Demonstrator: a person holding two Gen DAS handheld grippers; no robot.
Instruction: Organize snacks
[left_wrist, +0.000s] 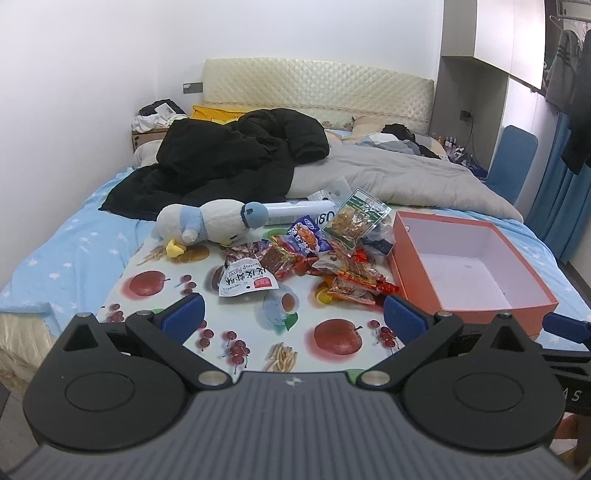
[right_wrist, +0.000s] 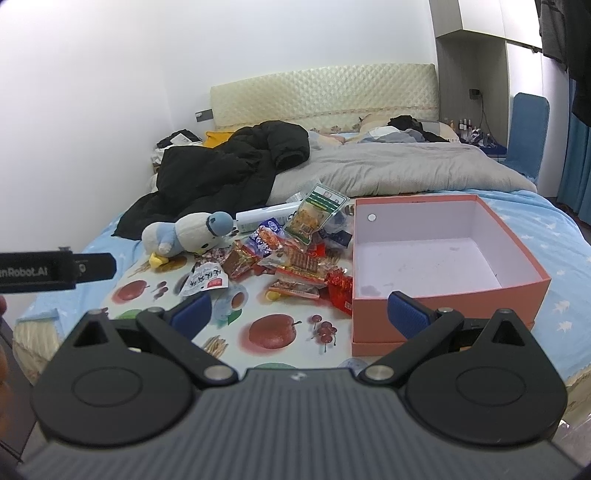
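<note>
Nothing looks sorted yet: the snack packets (left_wrist: 314, 254) lie heaped on the fruit-print mat (left_wrist: 155, 314) at 12 o'clock, the seemingly empty orange box (right_wrist: 443, 258) at 2 o'clock, while left gripper (left_wrist: 293, 317) and right gripper (right_wrist: 301, 314) hover with jaws spread

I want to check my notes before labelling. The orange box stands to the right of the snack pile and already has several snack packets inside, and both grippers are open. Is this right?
One detail is wrong: the orange box holds no packets. The right wrist view shows only its bare white floor. The rest stands: it sits right of the snack pile, and the left gripper and right gripper are both open.
</note>
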